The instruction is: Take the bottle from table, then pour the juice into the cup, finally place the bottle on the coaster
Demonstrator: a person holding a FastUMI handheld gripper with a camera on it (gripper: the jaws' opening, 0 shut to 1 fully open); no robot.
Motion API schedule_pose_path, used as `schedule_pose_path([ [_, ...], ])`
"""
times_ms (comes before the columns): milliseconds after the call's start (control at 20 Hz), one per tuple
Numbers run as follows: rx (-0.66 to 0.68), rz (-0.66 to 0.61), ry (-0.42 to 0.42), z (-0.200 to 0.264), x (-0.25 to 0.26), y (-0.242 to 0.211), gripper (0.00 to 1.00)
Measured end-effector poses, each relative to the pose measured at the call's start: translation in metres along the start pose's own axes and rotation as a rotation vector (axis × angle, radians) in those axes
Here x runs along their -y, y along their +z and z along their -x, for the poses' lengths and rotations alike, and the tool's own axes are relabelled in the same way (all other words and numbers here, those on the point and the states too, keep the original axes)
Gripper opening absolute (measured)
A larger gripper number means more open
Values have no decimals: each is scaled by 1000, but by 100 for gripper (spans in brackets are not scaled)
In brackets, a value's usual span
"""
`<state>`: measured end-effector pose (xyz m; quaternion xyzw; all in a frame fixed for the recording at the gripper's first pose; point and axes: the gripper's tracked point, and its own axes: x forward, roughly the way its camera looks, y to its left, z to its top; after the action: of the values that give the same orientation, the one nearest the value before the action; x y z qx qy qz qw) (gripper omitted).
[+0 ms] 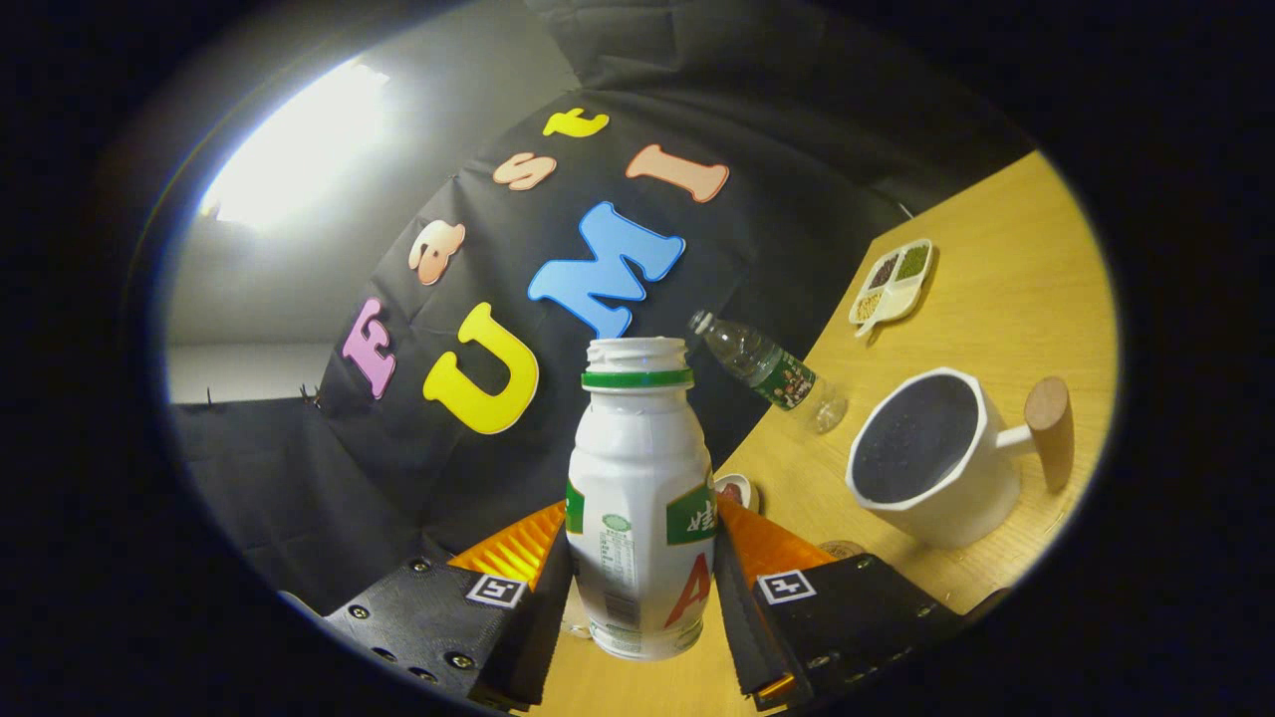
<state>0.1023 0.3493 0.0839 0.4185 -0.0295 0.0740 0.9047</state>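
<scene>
The gripper (642,588) has its jaws clamped on the open white bottle (639,498), lifted off the bench (996,299) and tilted, left of the cup (931,468); juice may miss the cup's rim if poured from here

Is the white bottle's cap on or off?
Off: the white bottle, gripped between the jaws, shows an open mouth above its green neck ring.

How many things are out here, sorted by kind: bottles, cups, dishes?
Bottles: 2, the white juice bottle clamped in the gripper and a clear water bottle beyond it.
Cups: 1, the white cup.
Dishes: 2, a divided tray and a small dish.
Total: 5
</scene>
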Motion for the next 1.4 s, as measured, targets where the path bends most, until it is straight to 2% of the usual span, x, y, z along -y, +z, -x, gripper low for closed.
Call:
schedule_pose_path([
  [150, -14, 171, -53, -2, 7, -2, 69],
  [500, -24, 602, -120, -14, 6, -13, 69],
  [800, -46, 864, -173, -26, 17, -26, 69],
  [950, -72, 920, -175, -33, 23, -33, 70],
  [1400, -103, 880, -173, -53, 49, -50, 70],
])
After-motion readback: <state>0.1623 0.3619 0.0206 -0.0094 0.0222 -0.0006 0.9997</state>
